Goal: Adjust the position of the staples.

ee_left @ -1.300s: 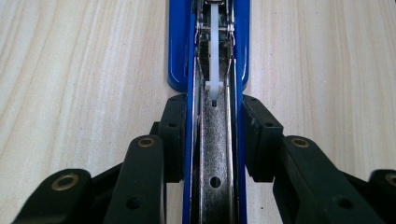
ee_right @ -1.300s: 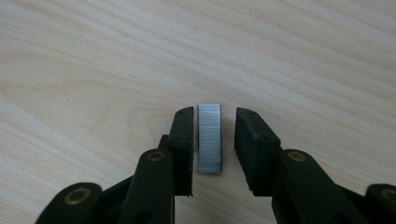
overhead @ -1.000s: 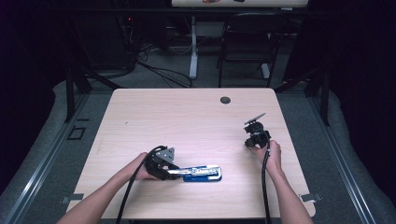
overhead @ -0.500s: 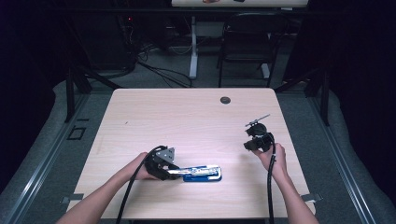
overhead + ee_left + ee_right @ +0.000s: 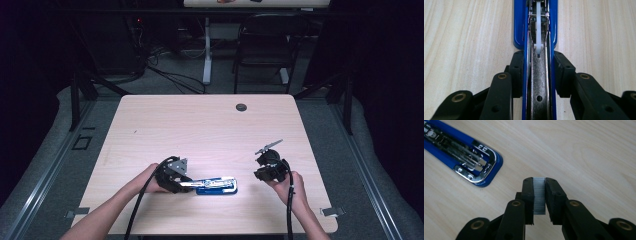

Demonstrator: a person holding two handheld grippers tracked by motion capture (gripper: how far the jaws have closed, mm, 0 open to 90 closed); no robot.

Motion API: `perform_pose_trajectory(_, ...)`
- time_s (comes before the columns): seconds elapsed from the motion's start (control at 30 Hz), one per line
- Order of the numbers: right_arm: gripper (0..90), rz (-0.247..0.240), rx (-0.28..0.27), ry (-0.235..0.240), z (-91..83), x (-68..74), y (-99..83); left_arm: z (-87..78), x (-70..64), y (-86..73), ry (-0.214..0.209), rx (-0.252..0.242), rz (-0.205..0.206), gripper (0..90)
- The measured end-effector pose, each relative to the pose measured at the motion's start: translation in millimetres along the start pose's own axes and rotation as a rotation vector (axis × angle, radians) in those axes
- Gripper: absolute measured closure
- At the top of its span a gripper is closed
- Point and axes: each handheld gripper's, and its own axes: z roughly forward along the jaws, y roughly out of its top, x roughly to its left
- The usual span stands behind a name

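Though bare table all round — left gripper point(image 5: 537, 72) clamping stapler point(image 5: 537, 30), right gripper point(image 5: 539, 192) pinching staples point(image 5: 539, 197).

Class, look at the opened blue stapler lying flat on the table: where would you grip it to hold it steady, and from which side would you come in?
Grip the stapler across its long blue side walls near one end, coming in along its length. Those sides are straight and parallel, and the open metal channel faces up, so it probably stays free. The left gripper already clamps it this way.
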Motion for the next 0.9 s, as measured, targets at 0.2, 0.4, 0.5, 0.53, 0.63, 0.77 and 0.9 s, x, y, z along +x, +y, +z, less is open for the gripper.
perform_pose_trajectory(0.2,78.2,-0.007,-0.004,0.031,-6.3,3.4,-14.3,0.1,2.0,0.9,-0.019,0.008,0.001,65.3)
perform_pose_trajectory(0.4,78.1,-0.046,0.097,0.026,10.0,6.7,-10.8,0.6,3.1,0.0,-0.027,0.001,0.003,65.3)
perform_pose_trajectory(0.5,78.1,-0.023,-0.002,0.035,23.4,15.8,-13.8,0.8,3.2,-0.1,-0.024,0.001,0.002,65.2)
perform_pose_trajectory(0.53,78.2,-0.035,-0.002,0.031,25.7,16.6,-14.2,0.8,3.2,-0.1,-0.024,0.001,0.002,65.2)
perform_pose_trajectory(0.63,78.1,-0.039,0.012,0.031,29.7,19.7,-15.2,1.0,3.2,-0.2,-0.027,-0.002,-0.003,65.3)
perform_pose_trajectory(0.77,77.5,-0.014,-0.009,0.036,38.9,26.2,-19.5,0.9,4.1,-0.3,-0.037,0.000,-0.007,65.1)
perform_pose_trajectory(0.9,75.4,-0.064,0.003,0.040,39.3,22.5,-18.8,1.7,3.3,-0.6,-0.026,-0.008,-0.011,65.2)
